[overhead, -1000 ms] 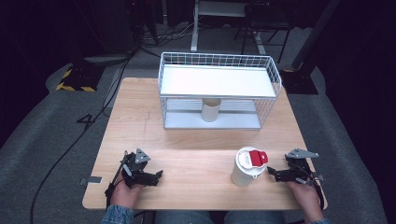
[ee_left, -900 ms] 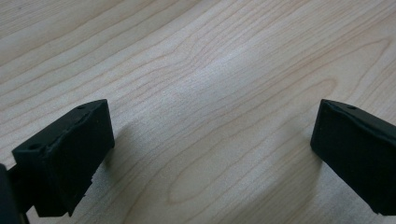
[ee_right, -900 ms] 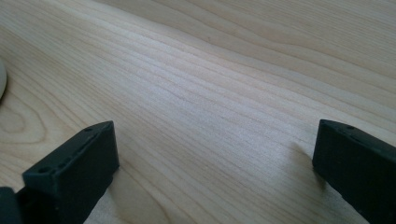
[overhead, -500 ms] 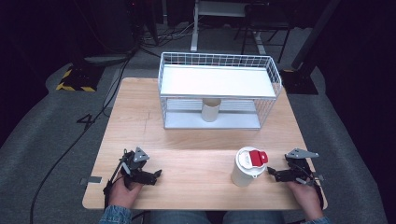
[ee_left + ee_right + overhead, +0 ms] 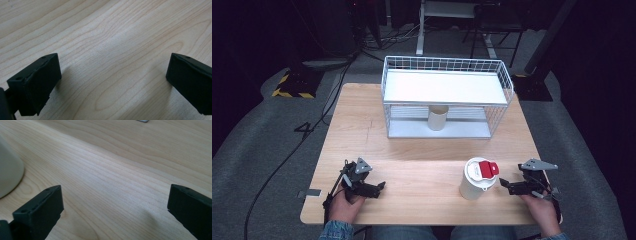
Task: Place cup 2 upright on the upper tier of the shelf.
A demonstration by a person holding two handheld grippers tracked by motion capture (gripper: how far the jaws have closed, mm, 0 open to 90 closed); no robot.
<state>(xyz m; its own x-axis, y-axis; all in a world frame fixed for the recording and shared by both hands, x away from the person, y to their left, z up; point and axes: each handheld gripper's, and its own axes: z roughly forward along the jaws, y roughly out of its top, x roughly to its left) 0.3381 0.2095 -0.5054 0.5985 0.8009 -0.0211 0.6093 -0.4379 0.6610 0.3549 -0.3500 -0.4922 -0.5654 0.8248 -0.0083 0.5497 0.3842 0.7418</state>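
- Left gripper: black, angular, with a grey three-cornered plate on top; held in a hand at the near left edge of the table. Jaws wide apart, nothing between them. In the left gripper view the two jaws are blunt matt black blocks with small screw holes, low over bare wood.
- Right gripper: same make, held in a hand at the near right edge, pointing toward the cup. Jaws wide apart and empty. In the right gripper view the cup's curved pale wall sits at the left border, clear of the jaws.
- Cup: pale, round, slightly tapered, upright on the near right part of the table, just beside the right gripper but not touching it. White round lid with a red rectangular tab on top.
- Table: light wood, smooth, with long wavy grain; rectangular with rounded corners.
- Wire basket: white, box-shaped, thin grid walls, standing at the far middle of the table; a flat white board lies across its top level.
- Tube: short, beige, cylindrical, upright on the basket's lower floor beneath the board.
- Floor: grey, carpet-like, with black cables trailing at the left.
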